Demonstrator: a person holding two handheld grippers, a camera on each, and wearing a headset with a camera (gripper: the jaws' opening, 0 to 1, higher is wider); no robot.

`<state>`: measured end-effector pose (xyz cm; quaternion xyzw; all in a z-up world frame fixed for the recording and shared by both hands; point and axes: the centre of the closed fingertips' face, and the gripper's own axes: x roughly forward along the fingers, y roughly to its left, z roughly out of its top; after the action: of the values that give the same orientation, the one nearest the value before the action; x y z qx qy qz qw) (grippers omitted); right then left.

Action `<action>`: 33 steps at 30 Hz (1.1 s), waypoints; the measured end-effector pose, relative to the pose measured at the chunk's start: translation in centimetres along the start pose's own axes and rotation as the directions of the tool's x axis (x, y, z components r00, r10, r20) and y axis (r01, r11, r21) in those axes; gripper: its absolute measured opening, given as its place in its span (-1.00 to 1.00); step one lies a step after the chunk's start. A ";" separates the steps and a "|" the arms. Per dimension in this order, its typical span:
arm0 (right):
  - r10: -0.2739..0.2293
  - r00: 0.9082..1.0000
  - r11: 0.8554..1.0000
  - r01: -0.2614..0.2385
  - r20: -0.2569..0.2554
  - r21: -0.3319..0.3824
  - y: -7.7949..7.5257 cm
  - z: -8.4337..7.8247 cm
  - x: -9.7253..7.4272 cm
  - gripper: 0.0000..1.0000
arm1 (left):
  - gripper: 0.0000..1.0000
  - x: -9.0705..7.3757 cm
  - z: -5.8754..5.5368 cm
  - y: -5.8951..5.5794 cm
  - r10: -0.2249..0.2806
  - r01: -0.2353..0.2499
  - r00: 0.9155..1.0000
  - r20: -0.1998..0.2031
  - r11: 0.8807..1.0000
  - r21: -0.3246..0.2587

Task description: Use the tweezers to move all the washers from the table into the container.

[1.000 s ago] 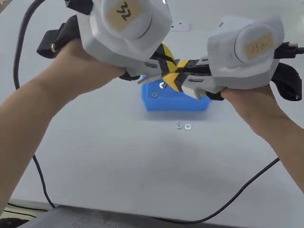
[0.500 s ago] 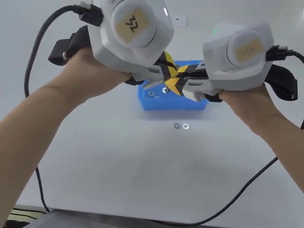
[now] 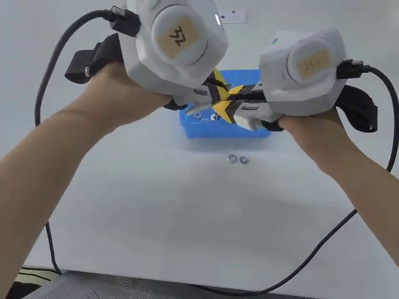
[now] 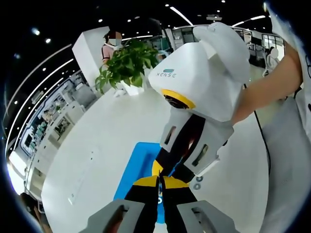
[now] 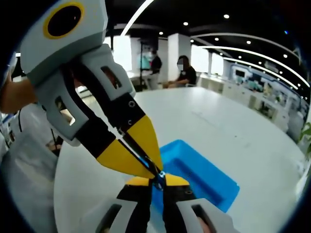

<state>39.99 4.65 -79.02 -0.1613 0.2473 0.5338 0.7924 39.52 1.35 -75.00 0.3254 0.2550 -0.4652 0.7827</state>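
Hovering above the blue container [image 3: 249, 134], the left gripper [image 3: 217, 106] and right gripper [image 3: 232, 103] point at each other, tips touching or almost touching. Left gripper jaws are closed, yellow tips pressed together. Right gripper jaws are closed too. In the left gripper view, its own jaws [image 4: 159, 183] meet with only a thin dark line between them, and the right gripper [image 4: 161, 170] comes down from above so its tips meet them. In the right gripper view, its own jaws [image 5: 158, 182] are also shut, with the left gripper [image 5: 154, 170] coming in from the upper left. A tiny bluish-metal bit sits right where the four tips meet. Cannot tell if that is the tweezers or a washer, or which jaws pinch it.

The container sits on the white counter [image 3: 187, 212], directly under the tips. At least two washers [image 3: 198, 116] lie inside near its left end, partly hidden by the jaws. Two loose washers [image 3: 232, 159] and [image 3: 244, 160] lie side by side on the counter just in front of the container, near its front wall but apart from it. Both gripper bodies block most of the container's interior in the head view.

A black cable [image 3: 324, 246] trails over the counter at lower right. A potted plant [image 4: 127, 63] stands beyond the counter's far edge.
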 end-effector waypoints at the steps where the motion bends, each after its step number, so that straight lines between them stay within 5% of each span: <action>1: 0.001 1.000 1.000 -0.001 -0.001 0.004 0.0 0.0 0.0 -0.91 | -1.00 0.1 -0.1 0.0 0.000 0.000 1.000 -0.002 1.000 0.000; 19: 0.022 0.999 0.997 -0.020 -0.025 0.072 0.0 -0.9 1.0 -0.89 | -1.00 1.0 -1.3 0.1 -0.010 0.010 1.000 -0.021 1.000 -0.013; 33: 0.004 1.000 0.993 -0.004 -0.004 0.119 -0.1 -0.5 0.7 -0.87 | -1.00 0.5 -0.9 -0.1 -0.004 0.004 1.000 -0.021 1.000 -0.006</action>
<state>40.16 4.88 -79.84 -0.1142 0.2807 0.5194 0.7990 39.60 1.72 -76.01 0.3275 0.2652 -0.4627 0.7799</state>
